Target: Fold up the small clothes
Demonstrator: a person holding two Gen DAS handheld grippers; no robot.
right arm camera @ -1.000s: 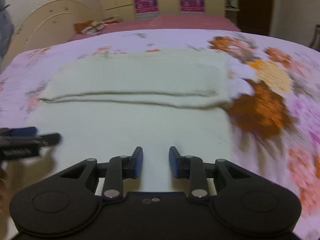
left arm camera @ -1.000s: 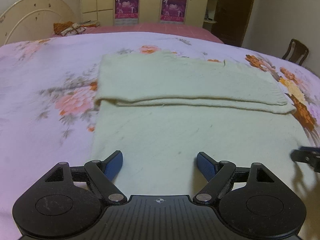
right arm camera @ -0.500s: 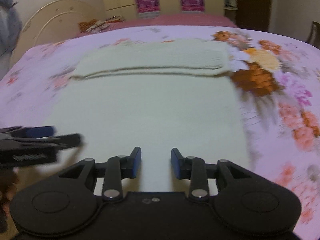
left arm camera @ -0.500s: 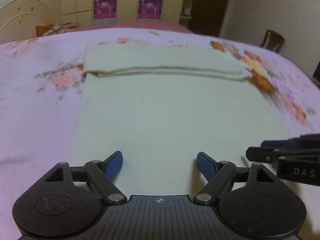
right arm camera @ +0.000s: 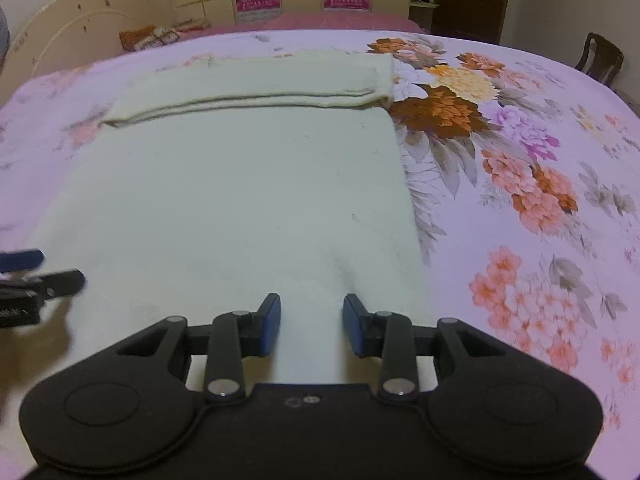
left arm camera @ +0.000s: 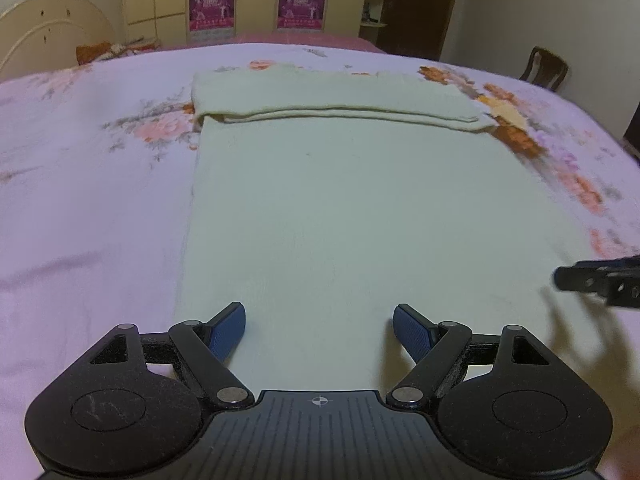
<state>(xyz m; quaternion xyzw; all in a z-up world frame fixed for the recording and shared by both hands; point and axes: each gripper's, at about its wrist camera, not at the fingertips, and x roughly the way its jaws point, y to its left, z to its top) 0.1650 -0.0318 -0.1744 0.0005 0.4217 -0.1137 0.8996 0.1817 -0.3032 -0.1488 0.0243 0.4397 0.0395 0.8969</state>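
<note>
A pale green garment (left arm camera: pixel 340 200) lies flat on the floral bedspread, its far part folded back toward me into a thick band (left arm camera: pixel 332 96). It also shows in the right wrist view (right arm camera: pixel 240 184) with the band (right arm camera: pixel 256 84) at the far end. My left gripper (left arm camera: pixel 319 330) is open and empty, over the garment's near left part. My right gripper (right arm camera: pixel 312 326) is open and empty, over the near right part. Each gripper shows at the edge of the other's view: the right one (left arm camera: pixel 600 280), the left one (right arm camera: pixel 36 280).
The bedspread (right arm camera: pixel 520 160) spreads wide to the right and left (left arm camera: pixel 80 200) of the garment. A cream headboard (left arm camera: pixel 48 36) and a pillow (left arm camera: pixel 100 50) lie at the far left. Wardrobes (left arm camera: pixel 256 0) stand behind. A chair (left arm camera: pixel 544 68) stands at far right.
Both grippers have drawn back toward the garment's near edge, so more of the cloth shows ahead of them. Both stay open. The garment has not moved.
</note>
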